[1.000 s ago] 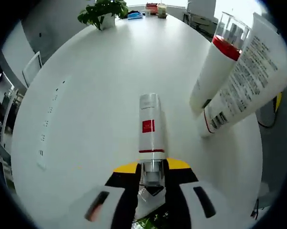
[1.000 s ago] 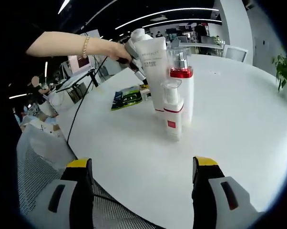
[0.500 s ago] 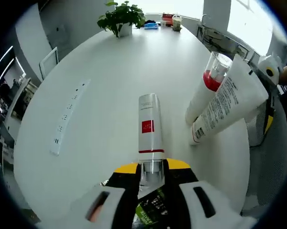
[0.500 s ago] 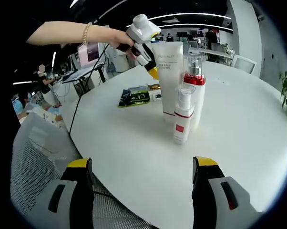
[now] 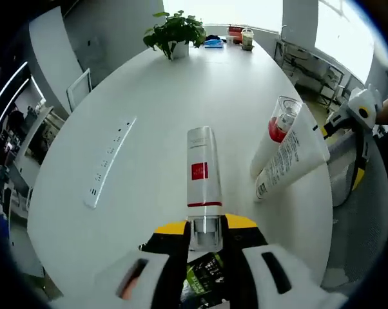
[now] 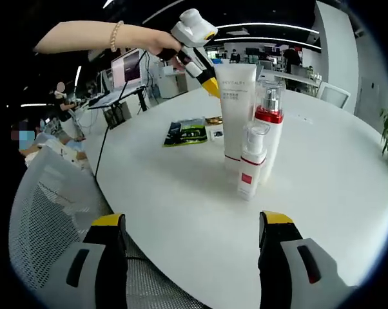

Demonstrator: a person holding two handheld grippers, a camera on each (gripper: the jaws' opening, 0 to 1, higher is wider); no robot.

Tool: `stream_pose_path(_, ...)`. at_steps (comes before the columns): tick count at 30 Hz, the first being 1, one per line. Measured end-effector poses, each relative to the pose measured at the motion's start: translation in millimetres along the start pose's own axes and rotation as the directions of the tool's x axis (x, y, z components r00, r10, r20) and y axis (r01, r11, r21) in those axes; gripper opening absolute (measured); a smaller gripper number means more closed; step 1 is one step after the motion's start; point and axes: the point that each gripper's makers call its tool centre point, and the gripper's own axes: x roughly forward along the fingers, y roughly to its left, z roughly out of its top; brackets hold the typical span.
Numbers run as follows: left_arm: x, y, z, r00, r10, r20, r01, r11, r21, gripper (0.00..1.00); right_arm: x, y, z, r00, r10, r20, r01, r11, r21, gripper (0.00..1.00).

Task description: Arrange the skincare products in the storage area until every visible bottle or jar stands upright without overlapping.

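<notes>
We see the small bottle (image 5: 202, 170) sticking straight out from the left gripper (image 5: 205, 225), with its clear cap between the two yellow tips. The jaws look clamped on that cap. It is hard to be sure, because the tips hide the grip. But the bottle keeps the same spot in the left gripper view while the table (image 5: 116, 167) slides around behind it.

What has changed is that this hand has lifted up and back. The tube (image 5: 291, 158) and the pump bottle (image 5: 274, 138) look smaller and farther off than a moment ago, and we see more table.

In the right gripper view, the tube and the pump bottle stand upright, close together. A second small bottle (image 6: 251, 164) stands just in front of them. The right gripper (image 6: 191, 225) hangs low by the table edge, its jaws wide apart and empty.

So we think the job is not done. The held bottle is up in the air, and it needs a free spot to stand on, beside the others and not on top of them.
</notes>
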Motion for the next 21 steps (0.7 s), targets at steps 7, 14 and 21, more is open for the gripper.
stream_pose_path(7,-18,6.7,14.2,0.999,0.036,0.02,-0.036,0.999,0.009,0.25,0,0,0.7,1.0,-0.001,0.002,0.001,1.0,-0.014,0.84)
stream_pose_path(14,-28,15.6,11.5,0.999,0.046,0.009,-0.046,0.999,0.024,0.25,-1,3,2.6,1.0,0.002,0.0,-0.002,0.999,-0.037,0.84)
stream_pose_path(21,-51,18.9,16.8,0.998,0.066,0.02,-0.067,0.997,0.038,0.25,-1,3,3.9,1.0,0.003,0.001,-0.003,0.999,-0.044,0.84)
